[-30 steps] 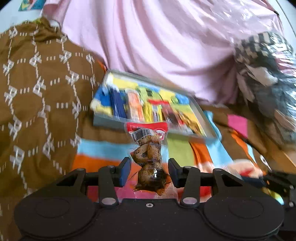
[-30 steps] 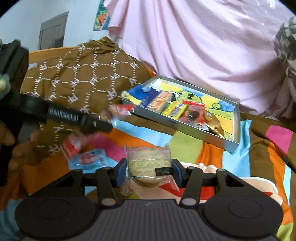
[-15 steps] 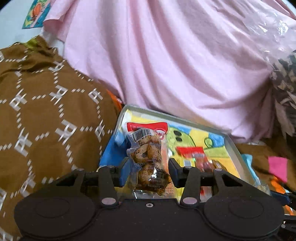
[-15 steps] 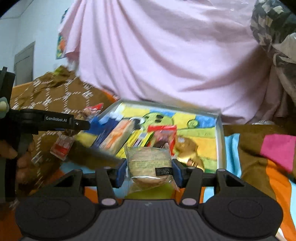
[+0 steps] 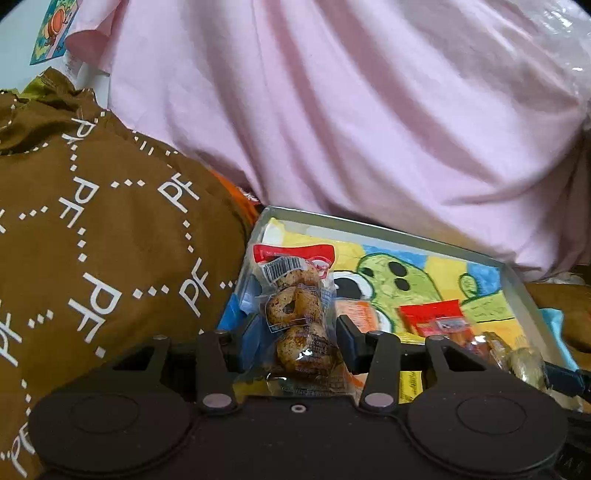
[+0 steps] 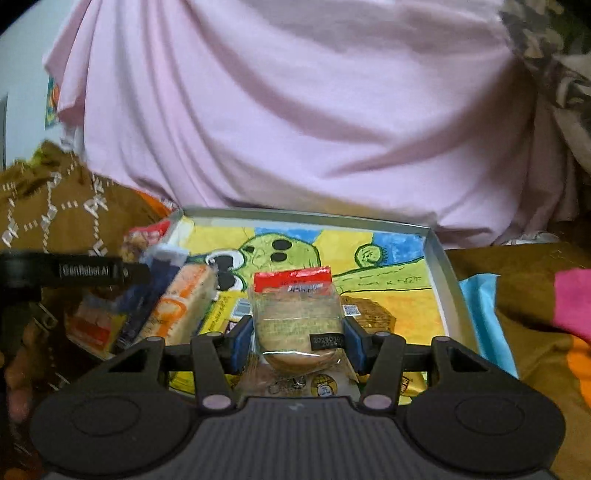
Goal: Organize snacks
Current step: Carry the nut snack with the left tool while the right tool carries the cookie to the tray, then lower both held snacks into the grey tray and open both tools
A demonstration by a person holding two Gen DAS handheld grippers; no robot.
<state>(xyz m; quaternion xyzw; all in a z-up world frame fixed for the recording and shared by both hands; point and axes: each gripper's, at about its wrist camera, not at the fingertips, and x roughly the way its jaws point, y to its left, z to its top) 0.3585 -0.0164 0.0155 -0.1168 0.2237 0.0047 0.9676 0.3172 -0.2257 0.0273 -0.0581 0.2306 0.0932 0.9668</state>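
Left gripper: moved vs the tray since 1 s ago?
Yes. The left gripper, shut on the ring snack pack, has advanced toward the tray; it was short of the near wall, now it is over the tray's left end.

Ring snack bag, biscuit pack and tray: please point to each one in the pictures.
ring snack bag [image 5: 293, 310]: left wrist view, on the middle ring.
biscuit pack [image 6: 297, 321]: right wrist view, on the clear wrapper's middle.
tray [image 6: 437, 254]: right wrist view, on its right wall.

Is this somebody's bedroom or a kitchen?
Probably a bedroom or living room, not a kitchen: soft pink cloth, a brown patterned cushion and a striped blanket surround the snack tray, and a picture hangs on the wall.
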